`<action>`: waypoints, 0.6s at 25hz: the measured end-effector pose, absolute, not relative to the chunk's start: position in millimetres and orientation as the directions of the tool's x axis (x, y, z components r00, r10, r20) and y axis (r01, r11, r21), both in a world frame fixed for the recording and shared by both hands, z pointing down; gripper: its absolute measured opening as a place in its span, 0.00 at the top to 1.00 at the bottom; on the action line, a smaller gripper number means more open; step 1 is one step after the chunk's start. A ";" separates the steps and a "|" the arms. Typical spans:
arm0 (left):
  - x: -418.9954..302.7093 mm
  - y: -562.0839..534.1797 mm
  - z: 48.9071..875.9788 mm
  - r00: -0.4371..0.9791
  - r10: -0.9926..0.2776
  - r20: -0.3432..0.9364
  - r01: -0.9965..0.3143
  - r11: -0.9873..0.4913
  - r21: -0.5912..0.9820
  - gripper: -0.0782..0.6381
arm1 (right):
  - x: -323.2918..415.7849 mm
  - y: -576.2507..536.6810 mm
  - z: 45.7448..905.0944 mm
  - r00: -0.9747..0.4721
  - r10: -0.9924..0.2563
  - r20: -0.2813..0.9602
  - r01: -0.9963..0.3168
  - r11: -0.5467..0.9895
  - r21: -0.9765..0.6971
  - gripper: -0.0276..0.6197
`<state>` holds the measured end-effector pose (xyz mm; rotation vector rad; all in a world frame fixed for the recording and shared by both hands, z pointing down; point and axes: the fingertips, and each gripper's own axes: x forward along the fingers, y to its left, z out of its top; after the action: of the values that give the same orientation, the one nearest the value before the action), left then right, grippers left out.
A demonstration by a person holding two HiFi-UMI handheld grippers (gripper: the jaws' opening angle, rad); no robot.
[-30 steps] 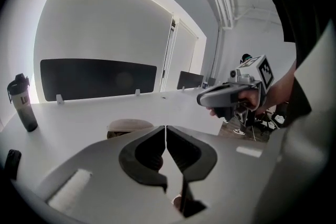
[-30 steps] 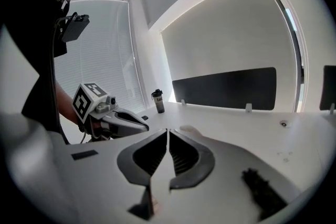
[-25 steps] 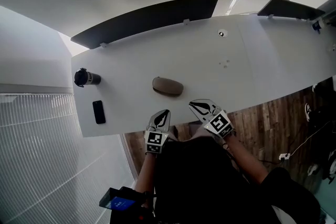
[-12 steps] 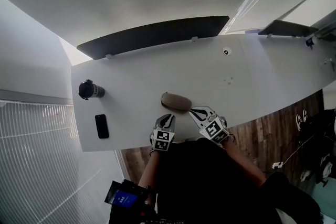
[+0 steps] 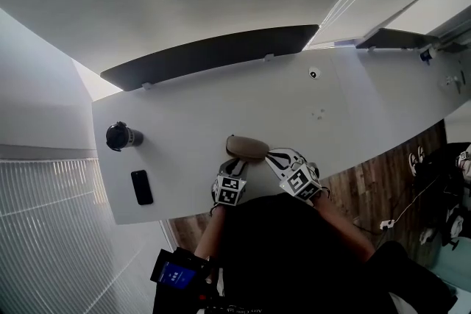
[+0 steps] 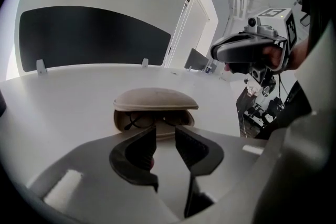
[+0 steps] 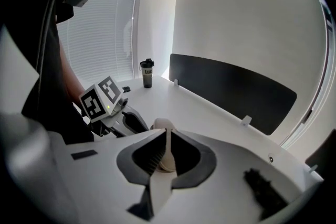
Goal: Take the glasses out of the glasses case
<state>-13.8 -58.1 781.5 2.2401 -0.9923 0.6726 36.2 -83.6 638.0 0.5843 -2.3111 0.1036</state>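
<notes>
Beige hard-shell glasses case, one, on white desk, close to the near edge and directly ahead of both grippers. Lies with long axis roughly along that edge, left to right in the head view. Lid raised a little, mouth turned toward the person, hinge on the far side. Holds dark-framed glasses, laid lengthwise inside, rims showing through the gap in the left gripper view; not yet taken out. Left gripper: low over the desk, pointed squarely at the mouth, tips just short of the lower shell. Jaws opening, nothing between them. So aimed, by judgement, to reach into the gap and close on the frame. Right gripper: at the case's right end, angled inward. Jaws together, a thin cream sliver of the case showing at their seam; possibly pinching the lid's edge, contact not settled in either gripper view. Stationed there, by judgement, to prop the lid or to steady the shell against sliding during the reach. Also on desk, well apart to the left in the head view: black flask, upright; black phone, flat, nearer the front edge. Dark partition panel along the far edge, parallel to the case's long axis.
</notes>
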 end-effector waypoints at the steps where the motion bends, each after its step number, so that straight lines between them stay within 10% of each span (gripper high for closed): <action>1: -13.8 -59.3 781.7 0.597 -0.472 0.648 -0.775 -0.549 0.314 0.72 | 37.4 -84.9 639.7 -0.617 -0.383 0.687 -0.442 0.891 0.100 0.92; 15: -14.0 -64.1 780.6 0.610 -0.434 0.663 -0.767 -0.534 0.355 0.75 | 26.8 -74.5 668.2 -0.548 -0.355 0.758 -0.270 0.932 0.241 0.84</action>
<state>-14.0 -64.1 780.6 2.1972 -0.9417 0.6763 26.8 -74.5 668.2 0.4413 -2.1806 -0.1196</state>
